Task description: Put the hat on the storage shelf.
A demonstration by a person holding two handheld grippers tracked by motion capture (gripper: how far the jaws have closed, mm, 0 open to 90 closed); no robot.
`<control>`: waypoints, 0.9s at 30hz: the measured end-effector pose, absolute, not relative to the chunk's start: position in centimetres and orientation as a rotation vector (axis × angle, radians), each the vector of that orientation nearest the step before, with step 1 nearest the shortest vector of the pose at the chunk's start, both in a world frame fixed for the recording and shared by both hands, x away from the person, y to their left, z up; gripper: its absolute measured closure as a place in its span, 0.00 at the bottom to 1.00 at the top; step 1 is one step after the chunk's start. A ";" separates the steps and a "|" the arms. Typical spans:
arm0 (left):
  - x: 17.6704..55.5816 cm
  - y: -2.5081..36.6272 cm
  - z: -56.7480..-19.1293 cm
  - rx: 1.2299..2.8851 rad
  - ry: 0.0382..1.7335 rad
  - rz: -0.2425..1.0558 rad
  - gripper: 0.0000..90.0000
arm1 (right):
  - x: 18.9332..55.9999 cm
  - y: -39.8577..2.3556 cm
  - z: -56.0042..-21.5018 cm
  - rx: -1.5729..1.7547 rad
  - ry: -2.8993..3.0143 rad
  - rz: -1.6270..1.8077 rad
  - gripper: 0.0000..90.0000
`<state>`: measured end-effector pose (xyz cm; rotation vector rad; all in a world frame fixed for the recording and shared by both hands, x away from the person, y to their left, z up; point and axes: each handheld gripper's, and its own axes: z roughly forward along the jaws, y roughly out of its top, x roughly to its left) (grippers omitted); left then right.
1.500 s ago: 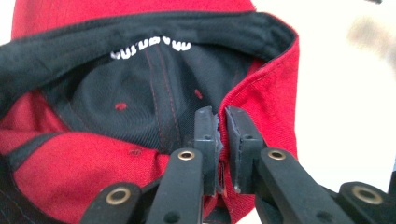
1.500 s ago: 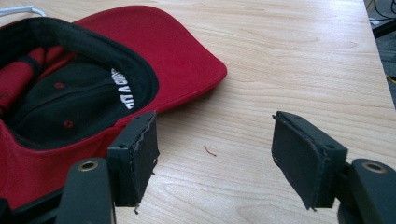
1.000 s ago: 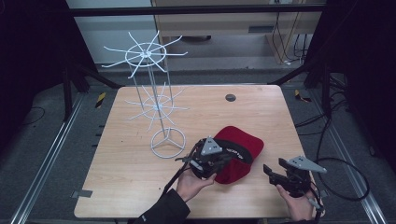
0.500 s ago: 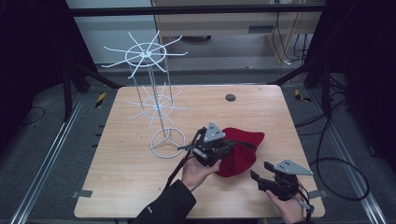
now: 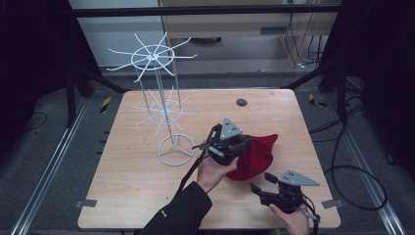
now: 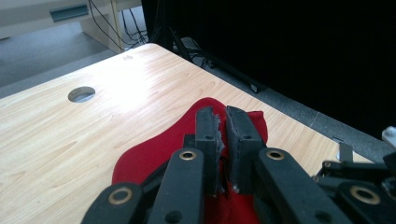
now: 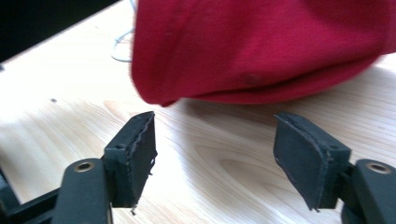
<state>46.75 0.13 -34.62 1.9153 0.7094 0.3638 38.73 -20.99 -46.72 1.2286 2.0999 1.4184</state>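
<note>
Your left gripper [image 5: 241,143], clenched on the red cloth cap [image 5: 257,155], has lifted it; your right gripper [image 5: 262,185], jaws just widening, waits near the table's [image 5: 122,176] front edge.

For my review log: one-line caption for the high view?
Left gripper lifts a red cap off the table; right gripper waits open nearby.

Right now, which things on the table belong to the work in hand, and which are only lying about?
Part of the job:
- red cap, pinched by the left gripper
- right gripper, jaws open just in front of the cap, nothing between them; they have just been opening
- white wire rack, probably where the cap goes

Lying about:
- round hole in the wooden table
</note>
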 end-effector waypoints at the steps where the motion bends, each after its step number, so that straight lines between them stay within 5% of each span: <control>1: 46.8 0.0 -34.6 1.913 0.708 0.368 0.93 | 38.8 -20.8 -46.7 1.238 2.096 1.440 0.32; 11: 46.7 -0.3 -34.6 1.893 0.712 0.371 0.93 | 39.8 -18.6 -47.0 1.282 2.071 1.518 0.25; 14: 46.5 -0.2 -34.4 1.886 0.706 0.368 0.93 | 40.1 -18.6 -46.9 1.307 2.038 1.529 0.38; 20: 46.4 -0.1 -34.2 1.891 0.696 0.362 0.93 | 40.3 -19.8 -46.5 1.324 2.027 1.526 0.81; 27: 46.1 0.5 -34.2 1.896 0.685 0.362 0.93 | 40.0 -21.9 -45.5 1.358 1.961 1.514 0.94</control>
